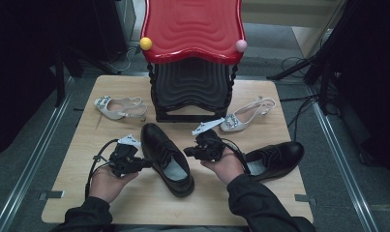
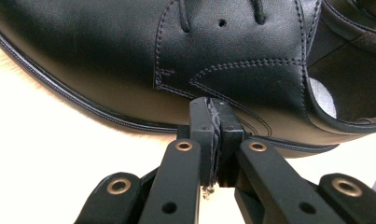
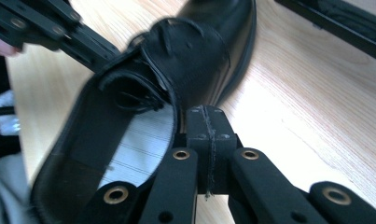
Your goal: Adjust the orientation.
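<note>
A black leather lace-up shoe [image 1: 164, 157] lies in the middle of the wooden table [image 1: 81, 193], toe pointing away from me. My left gripper [image 1: 145, 163] is at the shoe's left side, jaws shut with nothing between them. In the left gripper view its tips [image 2: 217, 109] are right against the shoe's stitched side [image 2: 129, 56]. My right gripper [image 1: 187, 152] is at the shoe's right side, also shut and empty. Its tips [image 3: 206, 122] rest by the rim of the shoe's opening [image 3: 195, 51]. The left gripper's fingers [image 3: 59, 28] reach the shoe from the far side.
A second black shoe [image 1: 275, 158] lies at the right. Two white heeled sandals [image 1: 119, 107] [image 1: 246, 116] flank a black stand with a red wavy top [image 1: 192, 29] at the back. A yellow ball [image 1: 145, 43] and a pink ball [image 1: 241, 46] sit on its corners.
</note>
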{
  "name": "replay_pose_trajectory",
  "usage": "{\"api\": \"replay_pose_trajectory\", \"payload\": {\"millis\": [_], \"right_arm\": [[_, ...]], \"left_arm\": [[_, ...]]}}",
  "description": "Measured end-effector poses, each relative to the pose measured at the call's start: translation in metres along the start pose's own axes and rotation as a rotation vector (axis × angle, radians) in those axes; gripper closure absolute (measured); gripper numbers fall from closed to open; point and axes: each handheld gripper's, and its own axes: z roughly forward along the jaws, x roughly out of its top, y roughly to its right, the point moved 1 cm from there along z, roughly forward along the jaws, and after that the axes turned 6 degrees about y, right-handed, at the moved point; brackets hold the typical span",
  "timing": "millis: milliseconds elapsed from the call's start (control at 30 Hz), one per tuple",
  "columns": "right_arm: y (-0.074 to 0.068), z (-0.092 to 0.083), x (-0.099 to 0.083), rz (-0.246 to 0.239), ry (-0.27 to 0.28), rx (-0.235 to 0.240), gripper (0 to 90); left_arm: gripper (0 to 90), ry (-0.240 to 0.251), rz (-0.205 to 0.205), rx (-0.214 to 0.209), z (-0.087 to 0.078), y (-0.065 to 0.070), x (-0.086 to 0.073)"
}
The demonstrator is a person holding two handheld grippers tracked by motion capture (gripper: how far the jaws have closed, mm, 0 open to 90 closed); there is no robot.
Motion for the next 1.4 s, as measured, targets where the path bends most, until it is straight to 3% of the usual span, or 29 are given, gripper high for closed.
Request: {"api": "replay_pose_trajectory", "payload": {"millis": [167, 300, 1067, 1400], "right_arm": [[-0.008, 0.010, -0.003, -0.019, -0.018, -0.026, 90.0], [-0.009, 0.009, -0.005, 0.006, -0.021, -0.017, 90.0], [-0.019, -0.003, -0.018, 0.041, -0.011, -0.017, 90.0], [-0.022, -0.006, -0.022, 0.044, 0.000, -0.020, 90.0]], "left_arm": [[89.4, -0.009, 0.004, -0.010, 0.002, -0.002, 0.001], [89.6, -0.018, 0.019, -0.013, 0.002, -0.002, 0.003], [90.0, -0.026, 0.028, -0.029, 0.013, -0.007, 0.017], [89.7, -0.018, 0.020, -0.058, 0.016, -0.012, 0.025]]}}
